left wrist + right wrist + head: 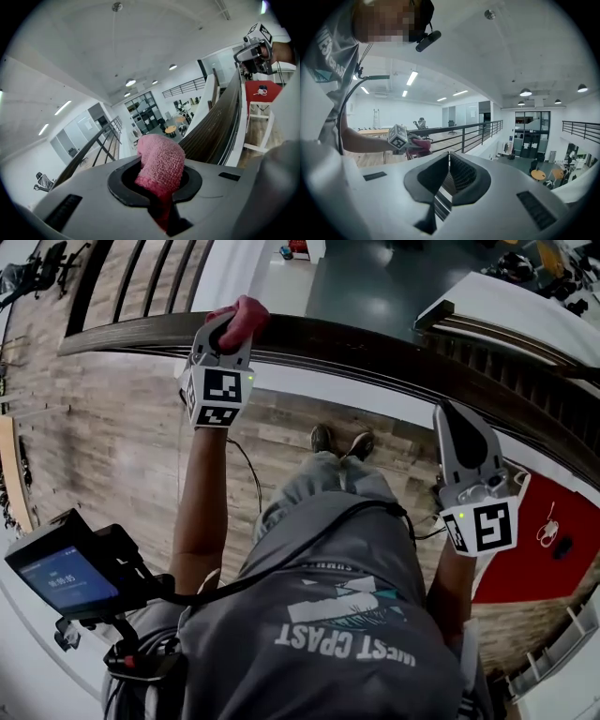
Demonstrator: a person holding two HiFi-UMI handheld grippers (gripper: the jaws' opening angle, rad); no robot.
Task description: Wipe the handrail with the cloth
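A pink cloth [244, 315] is pinched in my left gripper [225, 334], whose jaws are shut on it, and it rests against the dark wooden handrail [375, 357] at its left part. In the left gripper view the cloth [161, 164] bulges up between the jaws, with the handrail [220, 126] running away to the right. My right gripper [459, 427] is shut with nothing in it and hovers just below the handrail's right stretch. The right gripper view shows the left gripper [401, 137] and the cloth [421, 145] far off on the rail.
Beyond the handrail is a drop to a lower floor [375, 287] with tables and chairs. A red table [539, 540] stands at my right, a handheld screen [61, 577] hangs at the lower left, and wood floor [103, 446] lies under my feet.
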